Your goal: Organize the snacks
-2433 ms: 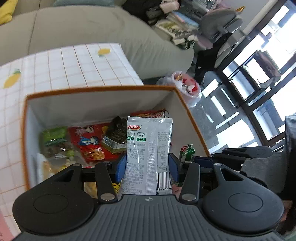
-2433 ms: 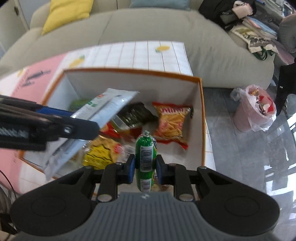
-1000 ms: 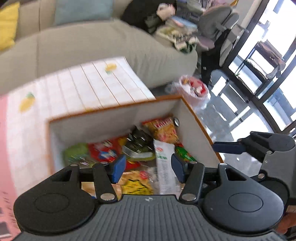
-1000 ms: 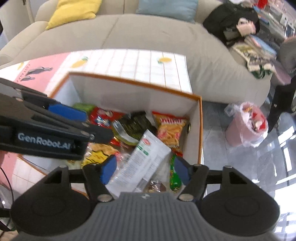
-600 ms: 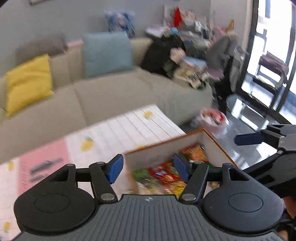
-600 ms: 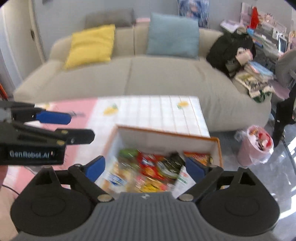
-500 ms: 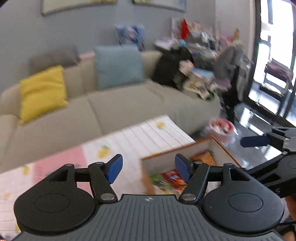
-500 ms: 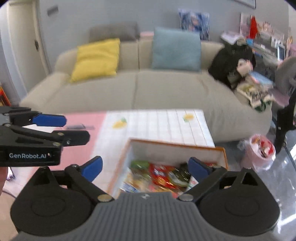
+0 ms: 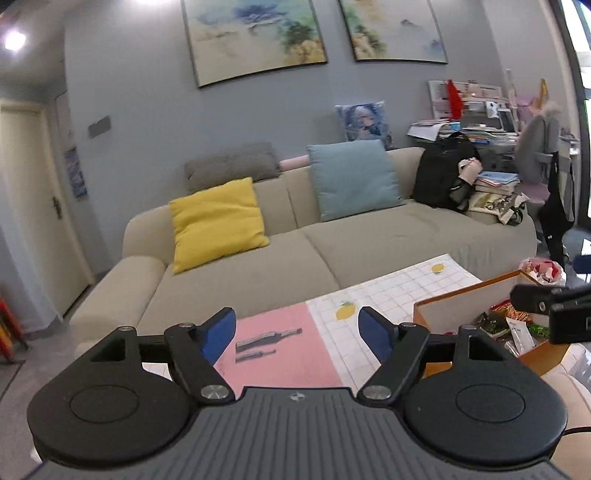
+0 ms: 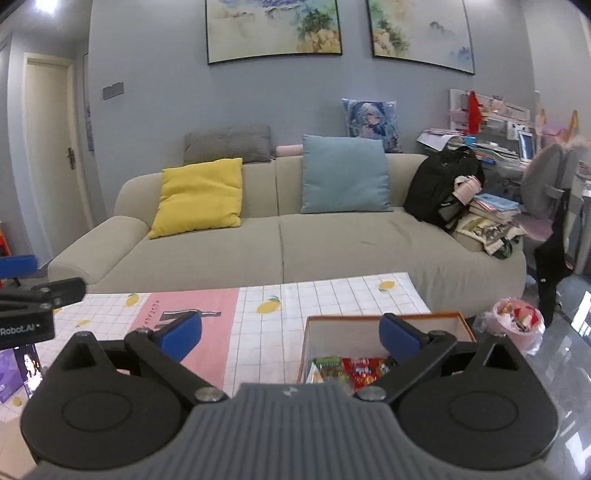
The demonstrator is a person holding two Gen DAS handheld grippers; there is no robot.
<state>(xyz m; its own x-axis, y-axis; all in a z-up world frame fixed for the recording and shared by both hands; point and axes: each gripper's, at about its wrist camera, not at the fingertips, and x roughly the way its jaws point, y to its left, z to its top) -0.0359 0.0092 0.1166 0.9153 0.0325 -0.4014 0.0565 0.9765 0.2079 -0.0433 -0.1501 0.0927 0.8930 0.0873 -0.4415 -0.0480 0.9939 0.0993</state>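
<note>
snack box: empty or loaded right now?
Loaded. The box is open-topped, and packets cover the part of its floor seen from the right wrist; the left wrist also shows packets inside. How deep they lie cannot be told.

Pretty lived-in living room here. Blue-grey wall with two landscape paintings hung side by side above a long beige sofa. On the sofa: a yellow cushion, a light blue cushion, a grey one behind, plus a black backpack at the right end. Cream door on the left, ceiling light glowing up in the corner. Cluttered desk and a grey chair off to the right, glossy grey floor catching the daylight.
</note>
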